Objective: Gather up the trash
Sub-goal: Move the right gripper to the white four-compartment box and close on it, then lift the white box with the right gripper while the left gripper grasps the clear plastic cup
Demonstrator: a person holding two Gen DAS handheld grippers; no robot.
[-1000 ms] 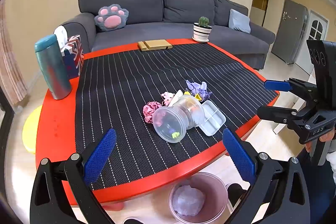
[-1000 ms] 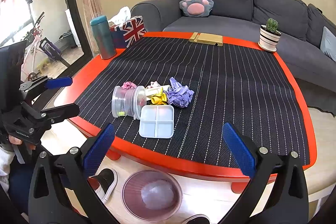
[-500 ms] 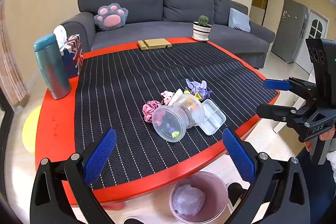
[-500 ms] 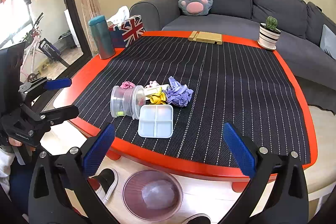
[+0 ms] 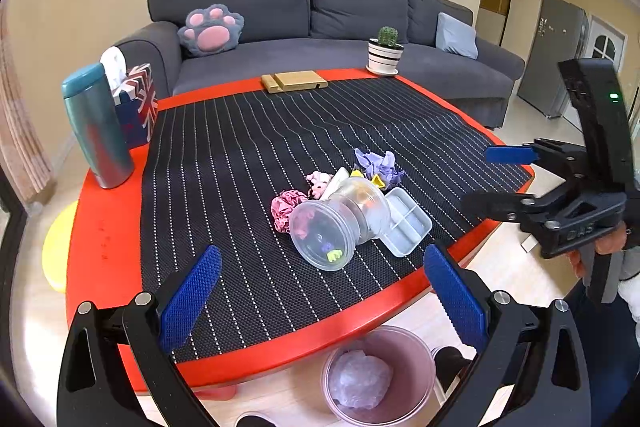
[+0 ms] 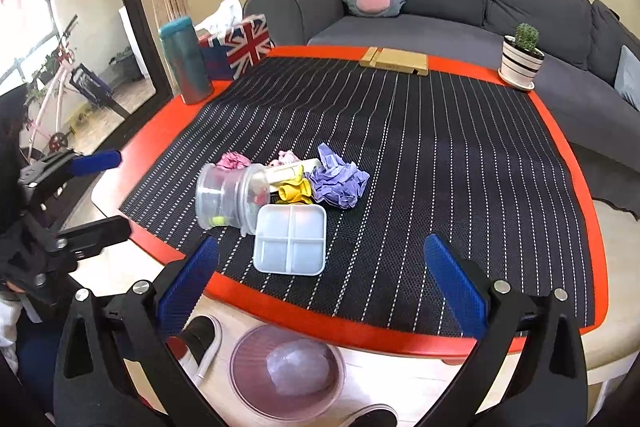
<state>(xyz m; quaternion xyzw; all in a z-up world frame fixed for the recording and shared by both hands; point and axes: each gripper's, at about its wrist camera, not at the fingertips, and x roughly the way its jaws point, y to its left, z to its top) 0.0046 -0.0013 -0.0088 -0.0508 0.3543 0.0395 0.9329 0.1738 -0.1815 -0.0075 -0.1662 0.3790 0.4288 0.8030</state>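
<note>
Trash pile [image 6: 296,183] on counter [image 6: 560,155], ahead of both hand-held grippers, unmoved since a second ago. Left hand-held gripper [image 5: 320,295] and right hand-held gripper [image 6: 320,283] spread wide, empty, barely shifted; collection probably not begun.

bin [image 6: 286,371]: contents blurred, cannot tell
cup [image 5: 328,223]: small bits inside unclear
shoe [image 6: 200,337]: partly behind tongs

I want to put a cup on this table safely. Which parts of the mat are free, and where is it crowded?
The striped mat is bare between the trash pile and the cactus pot, and in the wide band from the pile back to the wooden block. It is crowded near the front edge: clear jar, white tray and purple wad are bunched together.
</note>
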